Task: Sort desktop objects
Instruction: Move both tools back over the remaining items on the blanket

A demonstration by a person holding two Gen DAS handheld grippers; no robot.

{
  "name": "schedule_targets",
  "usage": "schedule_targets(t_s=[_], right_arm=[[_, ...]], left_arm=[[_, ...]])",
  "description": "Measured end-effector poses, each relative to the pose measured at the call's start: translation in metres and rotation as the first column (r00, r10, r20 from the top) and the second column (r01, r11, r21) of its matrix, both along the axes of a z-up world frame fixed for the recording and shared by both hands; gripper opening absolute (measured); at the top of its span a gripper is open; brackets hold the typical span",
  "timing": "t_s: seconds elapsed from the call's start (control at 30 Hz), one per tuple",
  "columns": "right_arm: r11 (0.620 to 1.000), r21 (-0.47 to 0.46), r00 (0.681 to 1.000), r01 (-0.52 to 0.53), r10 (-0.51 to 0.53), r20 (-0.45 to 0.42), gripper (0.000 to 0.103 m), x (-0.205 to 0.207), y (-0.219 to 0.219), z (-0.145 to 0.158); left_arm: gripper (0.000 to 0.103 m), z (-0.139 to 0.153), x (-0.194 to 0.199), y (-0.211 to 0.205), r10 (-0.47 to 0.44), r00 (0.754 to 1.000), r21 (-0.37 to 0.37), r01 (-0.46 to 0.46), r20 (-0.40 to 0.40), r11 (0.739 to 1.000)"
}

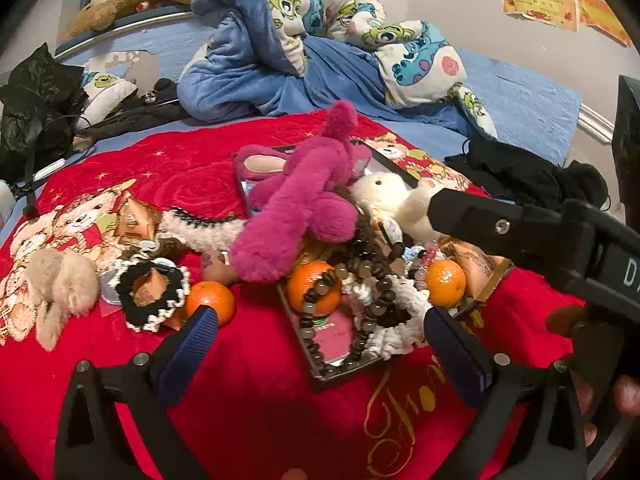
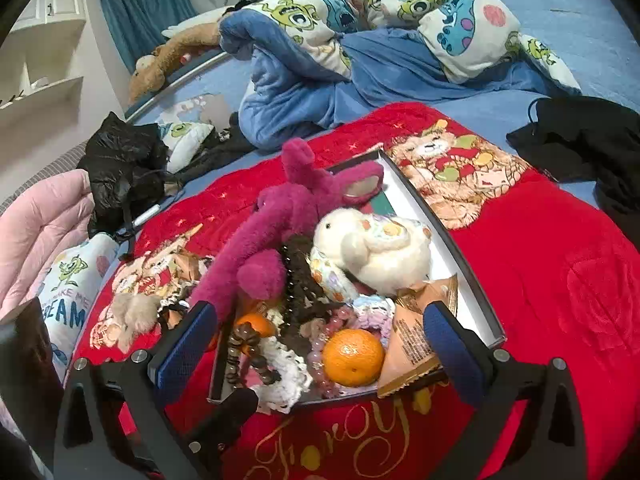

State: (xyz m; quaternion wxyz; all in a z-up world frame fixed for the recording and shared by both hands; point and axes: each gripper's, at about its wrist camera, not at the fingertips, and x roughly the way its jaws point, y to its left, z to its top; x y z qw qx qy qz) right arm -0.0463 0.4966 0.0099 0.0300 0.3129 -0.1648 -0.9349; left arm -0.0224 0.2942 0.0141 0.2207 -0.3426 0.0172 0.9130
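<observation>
While both grippers hover above the red blanket (image 1: 248,392), neither holds anything: the left gripper (image 1: 320,344) has its blue-padded jaws spread wide, and the right gripper (image 2: 320,340) likewise stands with its jaws well apart. Between them lies a shallow box lid (image 2: 452,256), piled with mixed objects. A magenta plush toy (image 1: 304,200) lies across its far-left part, touching a white plush toy (image 2: 376,248) beside it. Nearer the grippers, two tangerines sit in the lid: one (image 1: 314,286) is draped with a brown bead bracelet (image 1: 352,312), the other (image 2: 353,357) rests against an orange snack packet (image 2: 412,344). A third tangerine (image 1: 211,300) lies on the blanket just outside the lid, beside a black-and-white scrunchie (image 1: 154,294). A beige fluffy toy (image 1: 62,284) lies farther left, apart from the lid. A blue patterned quilt (image 1: 304,40) is heaped behind.
</observation>
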Motion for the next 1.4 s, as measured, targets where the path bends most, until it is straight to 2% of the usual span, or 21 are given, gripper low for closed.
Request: schedule_targets(t_s=[0.17,0.27,0.5,0.63,0.83,1.03,1.23,1.4], right_arm=[[1.0,-0.006,0.999,-0.014,0.014,-0.031,0.103,0.002,-0.009,0.007],[1.0,-0.008,0.999,-0.027,0.026,-0.043,0.103,0.001,-0.02,0.011],[0.995,-0.028,0.993,-0.091,0.089,-0.077,0.103,-0.003,-0.061,0.018],[0.987,-0.03,0.984,-0.159,0.155,-0.092,0.103,-0.007,-0.097,0.022],[0.976,-0.024,0.973,-0.217,0.214,-0.08,0.103,-0.018,-0.149,0.02],[0.967,0.015,0.967,-0.253,0.253,-0.029,0.103,-0.03,-0.179,0.006],[0.978,-0.042,0.979,-0.206,0.206,-0.002,0.103,-0.04,-0.167,-0.008],[0.983,-0.083,0.986,-0.166,0.167,-0.001,0.101,-0.051,-0.161,-0.01]], left_arm=[[0.103,0.007,-0.002,-0.03,0.044,0.999,0.008,-0.044,-0.005,0.999],[0.103,0.011,-0.004,-0.06,0.107,0.994,-0.015,-0.107,-0.013,0.994],[0.103,0.015,-0.01,-0.139,0.254,0.967,-0.036,-0.255,-0.017,0.966],[0.103,0.016,-0.013,-0.182,0.333,0.942,-0.06,-0.334,-0.028,0.941],[0.103,0.013,-0.016,-0.22,0.388,0.921,-0.104,-0.39,-0.042,0.915],[0.103,0.0,-0.026,-0.238,0.398,0.917,-0.131,-0.399,-0.035,0.908],[0.103,-0.02,-0.048,-0.232,0.361,0.933,-0.184,-0.355,-0.001,0.917],[0.103,-0.022,-0.064,-0.225,0.341,0.94,-0.149,-0.336,0.011,0.93]])
